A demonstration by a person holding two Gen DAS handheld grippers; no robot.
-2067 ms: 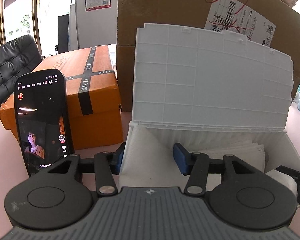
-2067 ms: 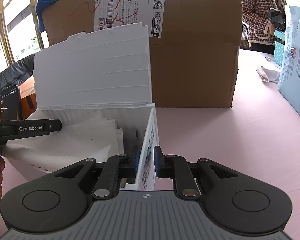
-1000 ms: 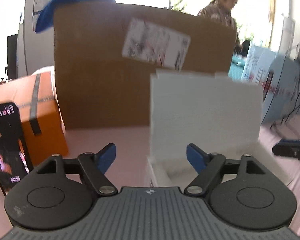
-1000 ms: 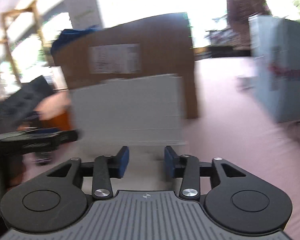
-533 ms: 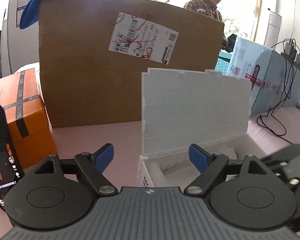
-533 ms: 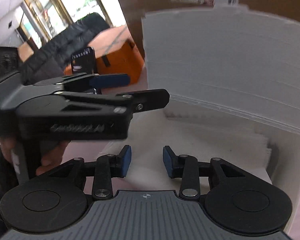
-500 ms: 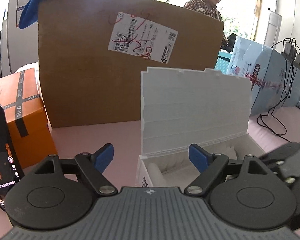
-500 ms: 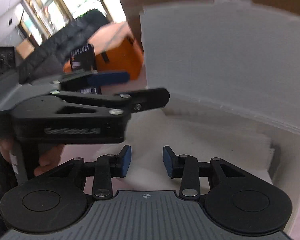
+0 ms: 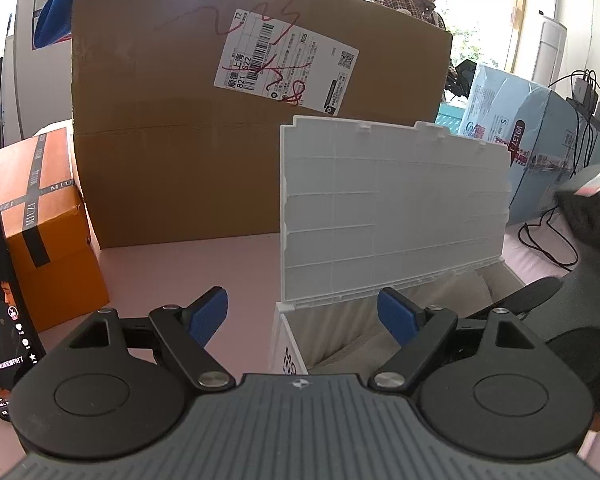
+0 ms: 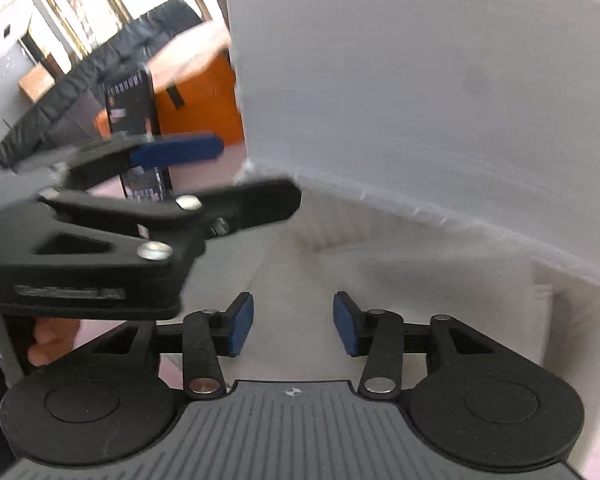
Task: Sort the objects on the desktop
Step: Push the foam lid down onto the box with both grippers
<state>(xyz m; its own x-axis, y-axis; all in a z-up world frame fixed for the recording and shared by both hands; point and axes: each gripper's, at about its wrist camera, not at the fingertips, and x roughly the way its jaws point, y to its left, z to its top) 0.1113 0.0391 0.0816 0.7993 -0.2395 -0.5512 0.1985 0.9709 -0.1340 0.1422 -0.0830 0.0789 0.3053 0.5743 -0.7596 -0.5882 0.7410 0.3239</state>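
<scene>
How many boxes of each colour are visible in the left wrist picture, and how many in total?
Brown cardboard box: 1
Orange box: 1
White plastic box, lid up: 1
Light blue box: 1
Total: 4
</scene>
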